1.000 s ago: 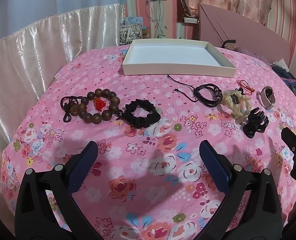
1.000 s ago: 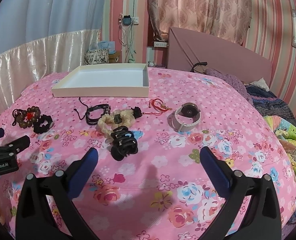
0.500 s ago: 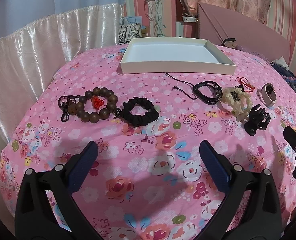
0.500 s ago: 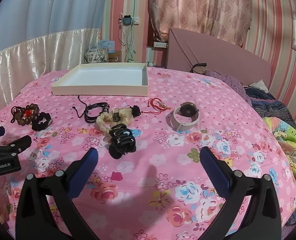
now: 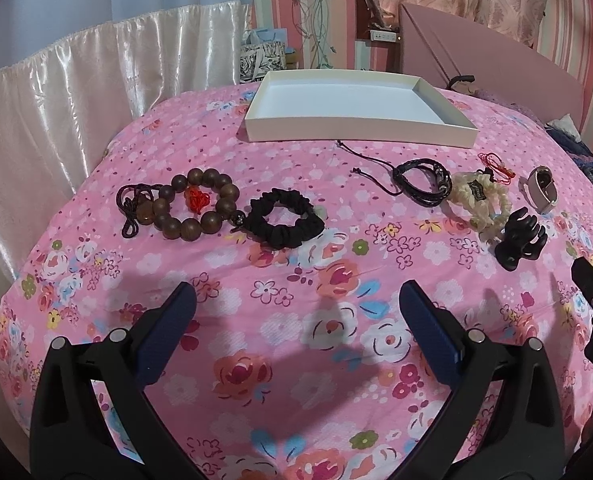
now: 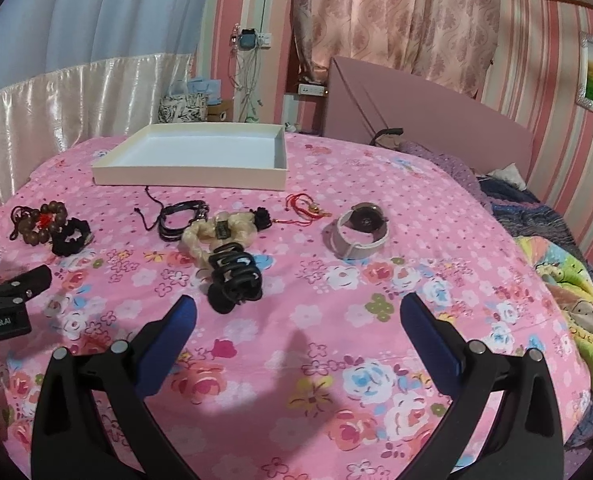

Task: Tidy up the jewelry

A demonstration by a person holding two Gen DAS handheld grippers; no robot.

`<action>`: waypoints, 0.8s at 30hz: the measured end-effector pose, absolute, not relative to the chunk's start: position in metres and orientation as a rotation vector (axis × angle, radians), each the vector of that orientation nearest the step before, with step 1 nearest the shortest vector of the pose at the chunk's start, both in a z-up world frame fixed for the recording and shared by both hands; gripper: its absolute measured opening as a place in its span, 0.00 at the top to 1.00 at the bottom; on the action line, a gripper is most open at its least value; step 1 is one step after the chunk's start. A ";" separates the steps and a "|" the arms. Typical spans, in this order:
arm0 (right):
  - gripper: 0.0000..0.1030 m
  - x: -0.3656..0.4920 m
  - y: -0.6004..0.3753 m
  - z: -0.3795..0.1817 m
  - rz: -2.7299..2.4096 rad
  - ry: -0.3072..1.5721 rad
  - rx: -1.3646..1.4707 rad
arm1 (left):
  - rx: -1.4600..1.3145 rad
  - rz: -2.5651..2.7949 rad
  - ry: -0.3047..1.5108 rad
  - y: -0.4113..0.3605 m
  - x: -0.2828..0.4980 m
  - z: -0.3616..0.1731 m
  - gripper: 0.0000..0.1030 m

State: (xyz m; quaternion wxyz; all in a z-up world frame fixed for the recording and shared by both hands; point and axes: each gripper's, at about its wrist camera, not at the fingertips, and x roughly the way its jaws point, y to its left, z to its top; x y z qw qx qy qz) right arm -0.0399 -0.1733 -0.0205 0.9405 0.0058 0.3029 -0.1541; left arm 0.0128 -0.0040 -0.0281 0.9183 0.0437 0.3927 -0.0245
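Both tools are spread wide with nothing in them: left tool [image 5: 296,304], right tool [image 6: 296,308], low in frame over the pink floral bed [image 5: 296,344]. Jewelry sits in a row mid-frame: wooden bead bracelet [image 5: 196,204], black scrunchie [image 5: 282,218], watch [image 6: 360,230]. White tray [image 5: 356,130] sits above them, upper centre.

Jewelry pieces [image 5: 200,204] rowed on bedspread, white tray [image 5: 360,128] empty

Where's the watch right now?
The watch lies on the pink bedspread at the right end of the row of items, right of the red cord in the right wrist view, in front of the white tray's right corner.
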 end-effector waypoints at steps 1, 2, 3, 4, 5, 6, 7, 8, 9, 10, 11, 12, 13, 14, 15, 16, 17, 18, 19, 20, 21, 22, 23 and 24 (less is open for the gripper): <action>0.02 -0.040 -0.173 -0.021 -0.316 0.617 0.010 | 0.090 -0.049 0.806 -0.003 0.012 -0.028 0.03; 0.02 -0.040 -0.173 -0.021 -0.317 0.617 0.009 | 0.092 -0.046 0.803 -0.004 0.012 -0.028 0.03; 0.02 -0.040 -0.173 -0.021 -0.318 0.617 0.010 | 0.096 -0.040 0.803 -0.004 0.013 -0.029 0.03; 0.02 -0.040 -0.174 -0.021 -0.319 0.617 0.012 | 0.099 -0.038 0.804 -0.004 0.013 -0.029 0.03; 0.02 -0.040 -0.174 -0.021 -0.316 0.619 0.017 | 0.098 -0.040 0.805 -0.003 0.013 -0.029 0.03; 0.02 -0.041 -0.174 -0.021 -0.316 0.620 0.026 | 0.093 -0.046 0.807 -0.003 0.014 -0.029 0.03; 0.02 -0.041 -0.175 -0.022 -0.318 0.620 0.030 | 0.087 -0.052 0.811 -0.002 0.014 -0.030 0.03; 0.02 -0.041 -0.175 -0.023 -0.326 0.621 0.029 | 0.082 -0.056 0.814 -0.001 0.014 -0.030 0.03; 0.02 -0.041 -0.175 -0.023 -0.337 0.621 0.024 | 0.075 -0.061 0.814 0.000 0.014 -0.030 0.03; 0.02 -0.041 -0.175 -0.023 -0.350 0.617 0.020 | 0.071 -0.062 0.811 0.000 0.014 -0.030 0.03; 0.02 -0.041 -0.175 -0.023 -0.353 0.616 0.018 | 0.066 -0.063 0.809 0.001 0.014 -0.030 0.03; 0.02 -0.041 -0.175 -0.023 -0.351 0.615 0.018 | 0.063 -0.066 0.811 0.002 0.014 -0.030 0.03; 0.02 -0.042 -0.175 -0.023 -0.350 0.615 0.021 | 0.059 -0.070 0.813 0.003 0.015 -0.030 0.03; 0.02 -0.042 -0.175 -0.023 -0.349 0.617 0.022 | 0.054 -0.074 0.814 0.004 0.015 -0.030 0.03; 0.02 -0.042 -0.175 -0.023 -0.345 0.619 0.026 | 0.047 -0.076 0.813 0.007 0.014 -0.029 0.03; 0.02 -0.041 -0.175 -0.023 -0.342 0.623 0.032 | 0.040 -0.080 0.812 0.009 0.014 -0.029 0.03; 0.02 -0.041 -0.174 -0.023 -0.342 0.628 0.036 | 0.028 -0.085 0.816 0.012 0.014 -0.029 0.03; 0.02 -0.041 -0.174 -0.023 -0.343 0.632 0.038 | 0.017 -0.090 0.822 0.015 0.014 -0.029 0.03; 0.02 -0.040 -0.173 -0.024 -0.345 0.637 0.040 | 0.011 -0.095 0.826 0.017 0.015 -0.029 0.03; 0.02 -0.040 -0.172 -0.024 -0.346 0.640 0.041 | 0.008 -0.095 0.830 0.019 0.015 -0.029 0.03; 0.02 -0.039 -0.171 -0.024 -0.346 0.643 0.041 | 0.005 -0.096 0.834 0.021 0.015 -0.029 0.03; 0.02 -0.038 -0.170 -0.025 -0.350 0.648 0.040 | 0.001 -0.101 0.837 0.023 0.015 -0.029 0.03; 0.02 -0.038 -0.169 -0.025 -0.349 0.651 0.041 | 0.000 -0.101 0.837 0.024 0.016 -0.029 0.03; 0.02 -0.038 -0.168 -0.025 -0.343 0.653 0.042 | 0.000 -0.102 0.833 0.026 0.016 -0.028 0.03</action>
